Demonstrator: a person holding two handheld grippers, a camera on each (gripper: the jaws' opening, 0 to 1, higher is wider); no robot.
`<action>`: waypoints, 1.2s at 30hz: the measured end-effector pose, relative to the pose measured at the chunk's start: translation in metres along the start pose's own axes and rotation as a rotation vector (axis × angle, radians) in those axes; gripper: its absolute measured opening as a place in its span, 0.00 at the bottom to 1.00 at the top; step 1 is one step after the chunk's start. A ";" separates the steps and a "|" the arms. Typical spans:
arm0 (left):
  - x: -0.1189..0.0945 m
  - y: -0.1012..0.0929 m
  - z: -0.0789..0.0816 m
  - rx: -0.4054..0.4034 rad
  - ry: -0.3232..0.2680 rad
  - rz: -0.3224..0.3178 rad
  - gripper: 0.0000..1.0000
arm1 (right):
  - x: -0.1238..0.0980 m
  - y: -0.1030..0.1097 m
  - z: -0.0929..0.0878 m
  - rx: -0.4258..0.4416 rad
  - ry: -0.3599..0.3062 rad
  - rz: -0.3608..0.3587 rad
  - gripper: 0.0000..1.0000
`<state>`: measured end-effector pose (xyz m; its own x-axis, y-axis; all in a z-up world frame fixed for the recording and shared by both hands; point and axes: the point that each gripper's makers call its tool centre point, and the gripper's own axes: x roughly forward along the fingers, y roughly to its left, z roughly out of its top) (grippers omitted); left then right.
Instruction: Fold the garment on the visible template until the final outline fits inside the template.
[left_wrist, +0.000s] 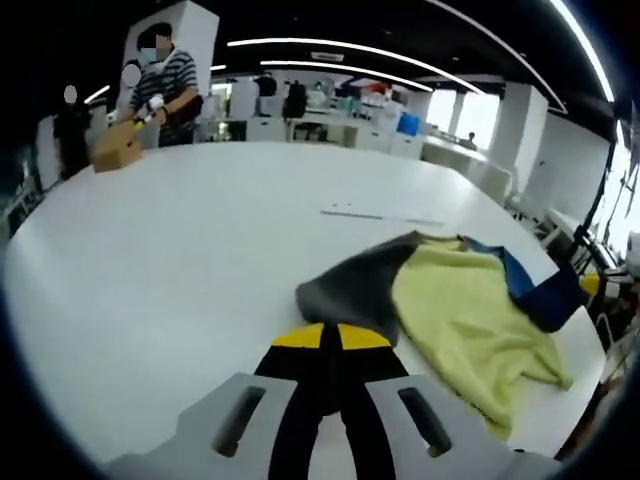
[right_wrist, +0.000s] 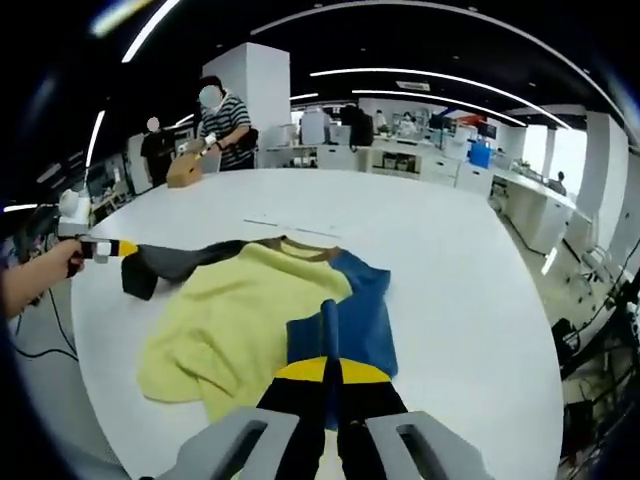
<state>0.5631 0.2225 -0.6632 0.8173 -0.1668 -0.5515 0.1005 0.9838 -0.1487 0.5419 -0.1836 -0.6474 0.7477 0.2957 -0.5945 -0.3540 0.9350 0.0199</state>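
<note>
Big white table (right_wrist: 450, 260), glossy. Lying on it: crumpled sweater (right_wrist: 250, 320) in yellow, blue, grey; faint template lines (left_wrist: 380, 214); cardboard box (left_wrist: 115, 150) at far edge.

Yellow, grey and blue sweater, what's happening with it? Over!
Left gripper shut on grey sleeve. Right gripper shut on blue sleeve. Yellow, grey and blue sweater rumpled on white table. Nothing in the way.

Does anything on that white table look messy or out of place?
The garment lies crumpled, not flat: its yellow body is bunched, the grey sleeve is stretched sideways by the left hand-held gripper, and the blue sleeve is pinched by the right hand-held gripper.
</note>
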 end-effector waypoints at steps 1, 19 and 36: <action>0.001 -0.006 -0.002 0.003 0.005 -0.010 0.00 | -0.002 -0.008 -0.001 0.008 0.006 -0.017 0.00; 0.021 -0.091 -0.051 0.030 0.088 -0.134 0.00 | -0.024 -0.102 -0.024 0.127 0.024 -0.237 0.00; 0.036 -0.114 -0.077 0.076 0.128 -0.195 0.01 | -0.028 -0.168 -0.064 0.339 0.020 -0.374 0.00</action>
<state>0.5368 0.0993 -0.7293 0.7001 -0.3561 -0.6189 0.2956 0.9336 -0.2027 0.5445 -0.3616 -0.6850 0.7765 -0.0720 -0.6260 0.1409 0.9881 0.0611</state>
